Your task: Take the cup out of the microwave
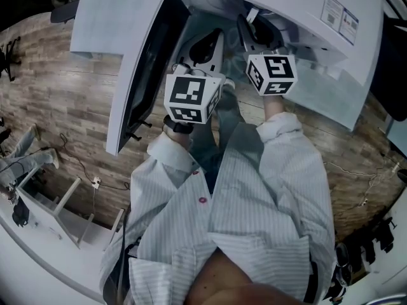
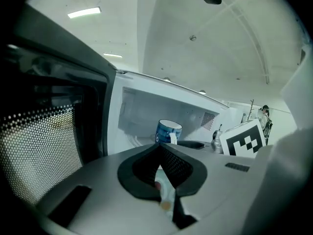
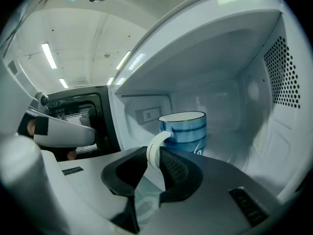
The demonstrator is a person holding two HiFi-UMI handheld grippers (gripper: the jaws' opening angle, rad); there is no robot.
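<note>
A blue striped cup (image 3: 186, 130) with a white handle (image 3: 153, 153) stands inside the open white microwave (image 3: 274, 82). My right gripper (image 3: 154, 155) reaches into the cavity, and its black pads are shut on the cup's handle. In the left gripper view the cup (image 2: 168, 131) sits farther in, past the tips of my left gripper (image 2: 160, 148). That gripper hangs at the microwave's opening with its jaws together and nothing held. In the head view both marker cubes, left (image 1: 191, 97) and right (image 1: 272, 74), sit before the microwave mouth; the fingertips are hidden there.
The microwave door (image 1: 121, 75) swings open to the left, with its mesh window (image 2: 44, 146) close beside my left gripper. The microwave body (image 1: 331, 75) stands over a wood-pattern floor (image 1: 57, 107). A white rack (image 1: 38, 196) stands at the lower left. Striped sleeves (image 1: 267, 189) fill the middle.
</note>
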